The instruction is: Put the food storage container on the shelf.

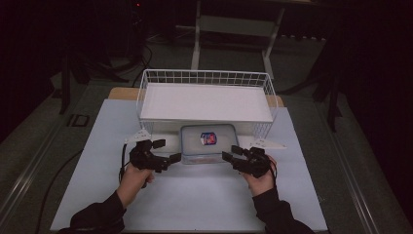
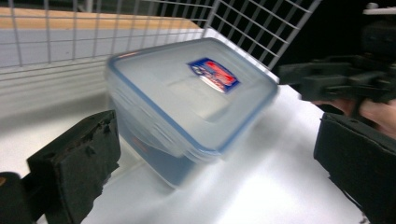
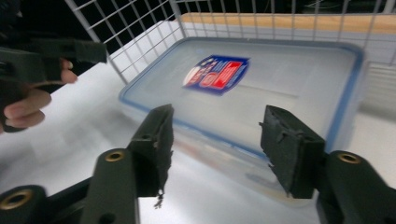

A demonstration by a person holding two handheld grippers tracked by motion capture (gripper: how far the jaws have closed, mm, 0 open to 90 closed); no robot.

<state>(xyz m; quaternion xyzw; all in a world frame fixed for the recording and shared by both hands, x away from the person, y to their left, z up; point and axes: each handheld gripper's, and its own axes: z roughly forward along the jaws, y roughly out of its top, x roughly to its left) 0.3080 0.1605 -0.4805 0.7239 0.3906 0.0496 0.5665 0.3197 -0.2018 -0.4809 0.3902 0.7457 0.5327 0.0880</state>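
From the high view, a clear plastic box with a blue-rimmed lid and a red and blue sticker (image 1: 208, 143) sat on the bench (image 1: 195, 195), near the middle. Its back end was tucked under the front edge of a white wire basket (image 1: 204, 78) that stood toward the far edge. The left hand-held gripper (image 1: 163, 153) was just beside the box's left end, and the right hand-held gripper (image 1: 233, 155) was just beside its right end. Neither one pressed on it.

In the left gripper view, the left hand-held gripper (image 2: 219, 158) had its jaws spread wide, with the box (image 2: 187, 98) in front of them and nothing pinched. It was let go.

In the right gripper view, the right hand-held gripper (image 3: 217, 140) had its jaws partly apart, near the box's (image 3: 261, 88) near edge. I saw a gap at the pads (image 3: 285, 144), so it looked loose too.

I think the box was light and looked empty. Its walls were stiff, but the smooth plastic would be slippery. A good place to hold it would be the short ends, just under the lid's rim, one hand-held gripper on each side. A pinch on the flat lid might slide off.
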